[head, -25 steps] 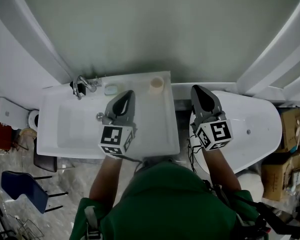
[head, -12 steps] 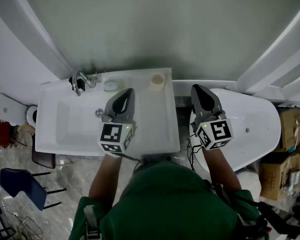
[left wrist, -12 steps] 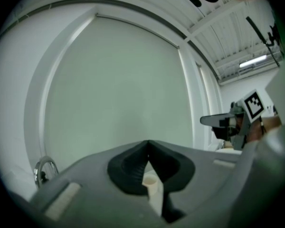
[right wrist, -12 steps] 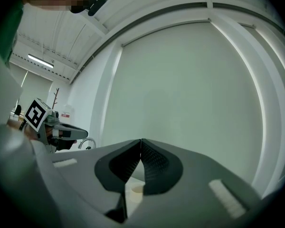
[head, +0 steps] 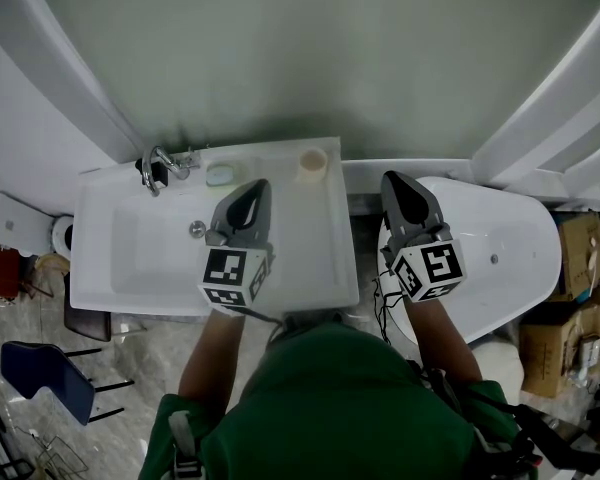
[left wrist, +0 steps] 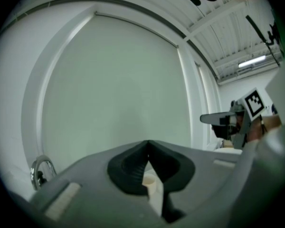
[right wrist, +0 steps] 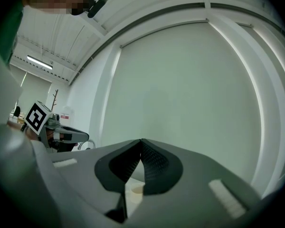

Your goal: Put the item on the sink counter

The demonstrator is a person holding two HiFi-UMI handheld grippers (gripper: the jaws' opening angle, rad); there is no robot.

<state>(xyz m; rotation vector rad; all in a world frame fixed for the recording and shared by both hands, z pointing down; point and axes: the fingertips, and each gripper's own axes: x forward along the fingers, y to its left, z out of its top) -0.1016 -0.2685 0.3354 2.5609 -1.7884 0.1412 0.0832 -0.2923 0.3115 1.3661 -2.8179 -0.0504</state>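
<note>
The small cream cup (head: 313, 162) stands at the far rim of the white sink desk (head: 325, 268), about one o'clock from my left gripper (head: 256, 186). A careless push forward could knock it off the edge. My left gripper and my right gripper (head: 393, 179) both have their jaws clenched together, holding and touching nothing.

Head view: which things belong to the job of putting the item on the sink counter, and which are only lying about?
Job: sink counter; beige cup at its back edge, probably the item; left tongs and right tongs, both shut and empty.
Lying about: faucet; small pale dish; bathtub; blue chair; cardboard boxes.
</note>
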